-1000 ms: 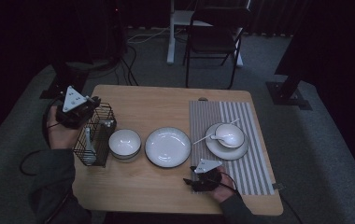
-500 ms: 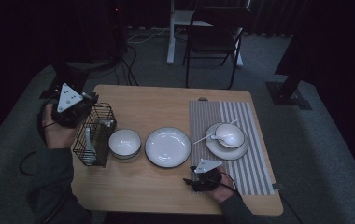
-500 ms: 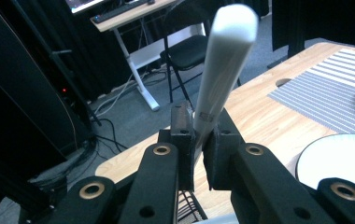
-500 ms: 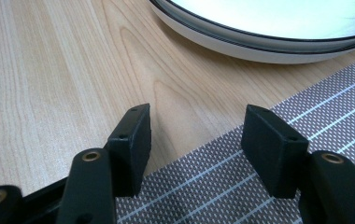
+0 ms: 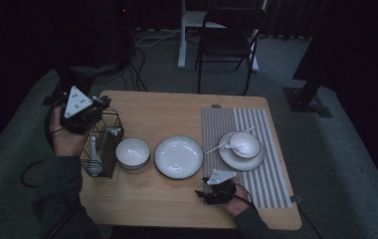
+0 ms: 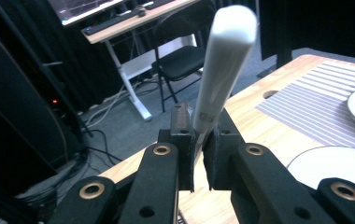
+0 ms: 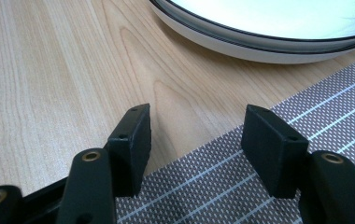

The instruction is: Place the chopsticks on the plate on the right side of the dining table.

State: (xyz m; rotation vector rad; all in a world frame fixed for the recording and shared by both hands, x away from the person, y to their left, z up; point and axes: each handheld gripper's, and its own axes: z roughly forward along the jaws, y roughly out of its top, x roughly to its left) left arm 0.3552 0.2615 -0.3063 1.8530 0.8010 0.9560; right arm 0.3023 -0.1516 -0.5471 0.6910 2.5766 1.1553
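Left gripper clamps a white ceramic spoon handle above the black wire basket; right gripper rests agape, empty, on the wooden table.

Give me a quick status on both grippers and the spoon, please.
Left gripper shut on white spoon, above the wire basket. Right gripper open, empty, resting at the striped mat edge. Nothing in the way.
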